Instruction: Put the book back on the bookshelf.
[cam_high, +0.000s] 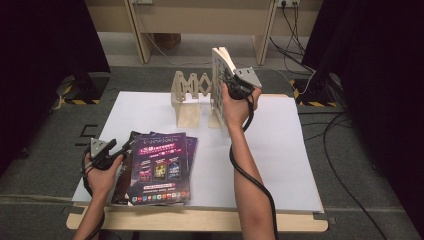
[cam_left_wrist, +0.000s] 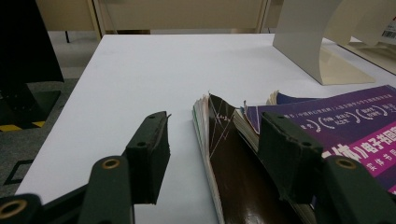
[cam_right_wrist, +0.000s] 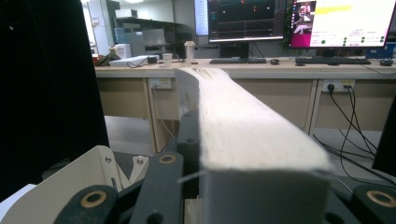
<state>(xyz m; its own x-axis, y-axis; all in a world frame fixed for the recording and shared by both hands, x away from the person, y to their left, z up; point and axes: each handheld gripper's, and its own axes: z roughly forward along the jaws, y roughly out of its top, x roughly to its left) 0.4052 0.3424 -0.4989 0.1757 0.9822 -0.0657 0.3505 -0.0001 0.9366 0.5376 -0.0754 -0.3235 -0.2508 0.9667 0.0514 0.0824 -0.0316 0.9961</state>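
- Table (cam_high: 300, 165): flat white board on a pale wooden top, matt and smooth; bears everything below.
- Book rack (cam_high: 186, 91): pale wood, expanding lattice back between two upright end plates, curved foot; stands at the far middle of the table. Rigid and light by the look of it, so liable to slide if pushed hard.
- Thick book (cam_high: 220, 80): white cover with a dark printed pattern, deep block of cream pages. Held upright at the rack's right end, just above the table. Judged heavy for its size and stiff across the block, though the page edges fan and bow in the right gripper view (cam_right_wrist: 252, 135). Best taken across the full thickness near the spine, where the pages cannot splay.
- Magazines (cam_high: 160, 167): a loose pile at the near left of the table, glossy purple covers on top, a dark-covered one (cam_left_wrist: 233, 172) underneath at the left edge. Thin, floppy and slippery by judgement; corners already curled. Take by the spine edge, several leaves together.
- Right gripper (cam_high: 235, 82): black jaws clamped on the thick book, cover to cover.
- Left gripper (cam_high: 117, 155): jaws spread wide, straddling the pile's left edge without pressing; nothing held.
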